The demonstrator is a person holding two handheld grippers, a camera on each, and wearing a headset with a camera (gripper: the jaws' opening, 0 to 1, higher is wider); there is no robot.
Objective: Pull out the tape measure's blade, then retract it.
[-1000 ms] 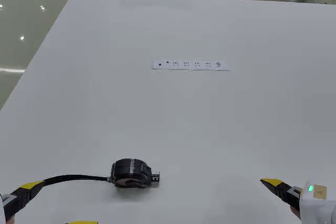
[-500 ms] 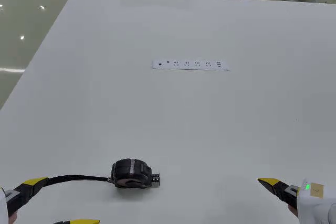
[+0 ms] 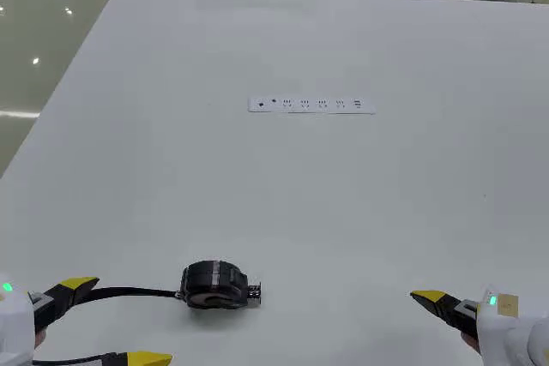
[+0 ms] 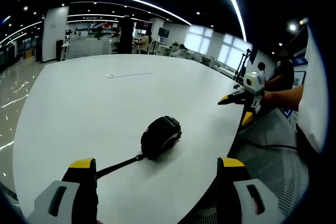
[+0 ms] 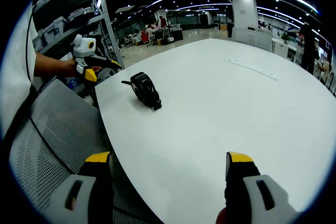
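The table [image 3: 300, 195] is plain matte white. The tape measure [image 3: 214, 285] is black with 1 grey band across its case. Its wrist strap [image 3: 129, 292], trailing toward 9 o'clock, is black too. At 12 o'clock from it lies a white strip [image 3: 310, 105] printed with a row of small black marks. The left gripper [image 4: 156, 163] has black jaws tipped yellow, a white body and 1 green light. The right gripper [image 5: 168, 157] is coloured alike. The floor [image 3: 43, 40] is glossy pale grey-green.
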